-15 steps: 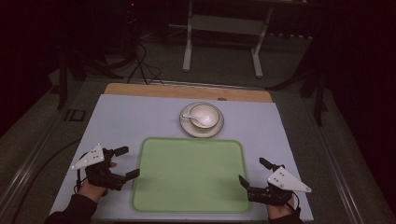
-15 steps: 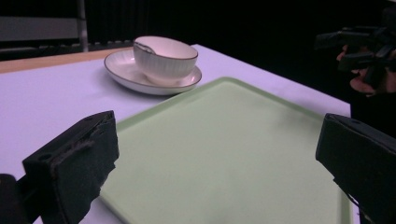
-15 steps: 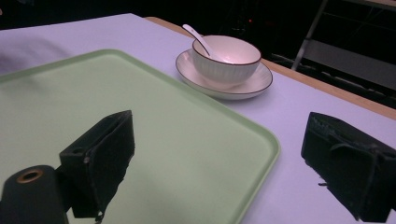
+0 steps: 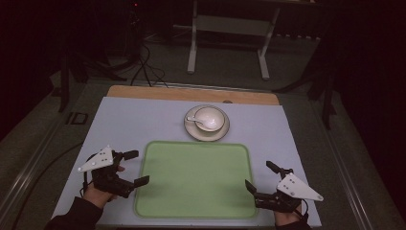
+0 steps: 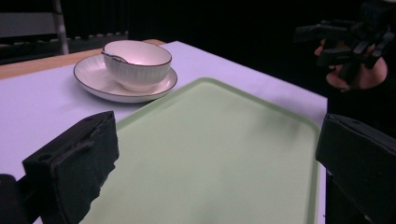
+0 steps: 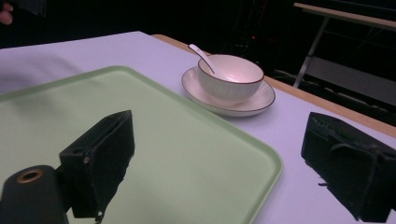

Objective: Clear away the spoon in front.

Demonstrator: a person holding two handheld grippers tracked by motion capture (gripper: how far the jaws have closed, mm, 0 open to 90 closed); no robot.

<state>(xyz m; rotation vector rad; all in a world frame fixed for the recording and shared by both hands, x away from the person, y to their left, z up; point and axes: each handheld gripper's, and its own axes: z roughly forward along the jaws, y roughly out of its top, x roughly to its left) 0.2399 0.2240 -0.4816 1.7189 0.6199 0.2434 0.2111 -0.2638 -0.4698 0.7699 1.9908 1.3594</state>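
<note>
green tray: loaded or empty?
Empty. The green tray shows bare surface edge to edge; the bowl sits on its saucer beyond it.

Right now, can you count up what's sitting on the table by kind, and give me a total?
Green tray: 1
White saucer: 1
White bowl, on the saucer: 1
White spoon, resting in the bowl: 1
Total: 4 things
</note>
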